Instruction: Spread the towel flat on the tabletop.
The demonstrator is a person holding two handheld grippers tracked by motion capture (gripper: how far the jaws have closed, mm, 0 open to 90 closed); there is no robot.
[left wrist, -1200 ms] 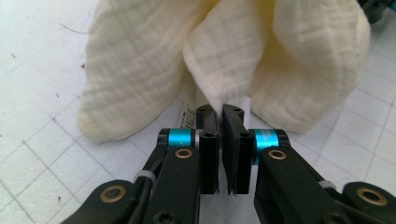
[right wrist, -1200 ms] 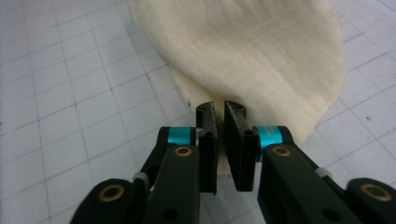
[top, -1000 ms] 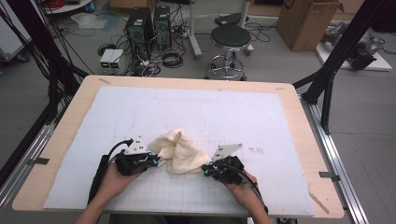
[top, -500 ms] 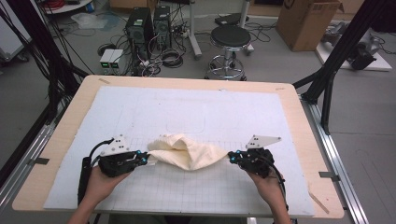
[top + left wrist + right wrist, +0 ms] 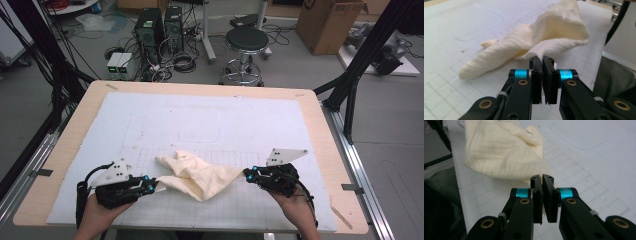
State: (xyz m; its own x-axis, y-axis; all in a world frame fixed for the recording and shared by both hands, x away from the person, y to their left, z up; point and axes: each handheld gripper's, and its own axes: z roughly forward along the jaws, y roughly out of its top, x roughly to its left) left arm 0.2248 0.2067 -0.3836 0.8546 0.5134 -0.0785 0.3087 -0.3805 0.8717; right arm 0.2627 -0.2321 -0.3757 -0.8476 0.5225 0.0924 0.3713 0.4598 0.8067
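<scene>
Both grippers, left gripper [image 5: 152, 186] and right gripper [image 5: 248, 174], are pinching the cream cloth [image 5: 200, 175] near the table's [image 5: 65, 150] front edge; nothing's blocking them.

Wooden table [image 5: 60, 165] with white gridded mat [image 5: 300, 135], black stool [image 5: 246, 40], cardboard box [image 5: 327, 22], computer towers [image 5: 161, 25]

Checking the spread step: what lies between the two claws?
In the high view, only the cream cloth spans from the left claw to the right claw, each shut on a corner.
</scene>
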